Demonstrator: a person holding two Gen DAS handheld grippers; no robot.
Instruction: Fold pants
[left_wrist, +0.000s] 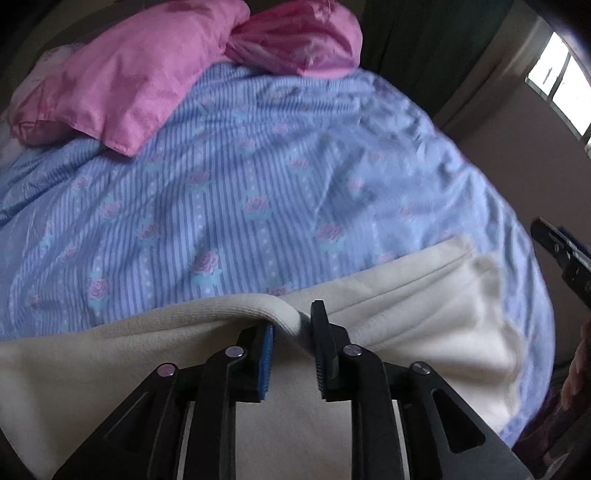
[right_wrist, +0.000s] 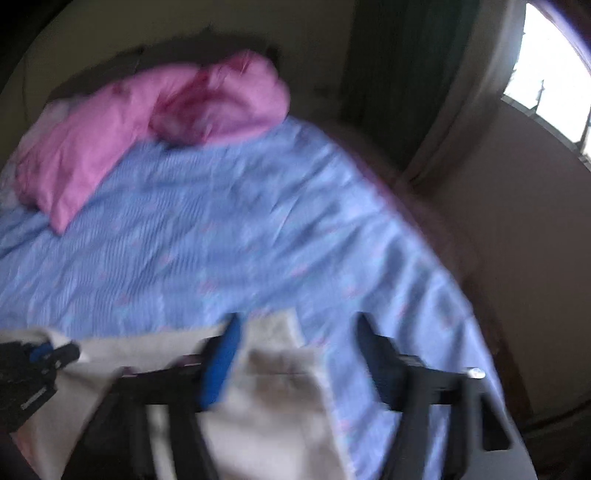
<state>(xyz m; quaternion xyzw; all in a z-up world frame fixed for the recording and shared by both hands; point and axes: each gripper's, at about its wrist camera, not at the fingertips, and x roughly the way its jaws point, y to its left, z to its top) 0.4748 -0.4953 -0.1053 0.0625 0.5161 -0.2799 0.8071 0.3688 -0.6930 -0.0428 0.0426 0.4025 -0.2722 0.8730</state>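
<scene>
Cream pants (left_wrist: 424, 317) lie across the near edge of a bed with a blue striped floral cover (left_wrist: 229, 184). My left gripper (left_wrist: 291, 332) is partly open, and a raised fold of the pants' thick edge lies between its fingers with a gap on each side. In the blurred right wrist view my right gripper (right_wrist: 295, 332) is wide open above the right end of the pants (right_wrist: 273, 398), holding nothing. My left gripper also shows in that view (right_wrist: 48, 354) at the far left, on the cloth.
Two pink pillows (left_wrist: 122, 85) lie at the far end of the bed. The bed's right edge (right_wrist: 461, 295) drops off toward a wall, a dark curtain (right_wrist: 399, 74) and a bright window (right_wrist: 554, 74).
</scene>
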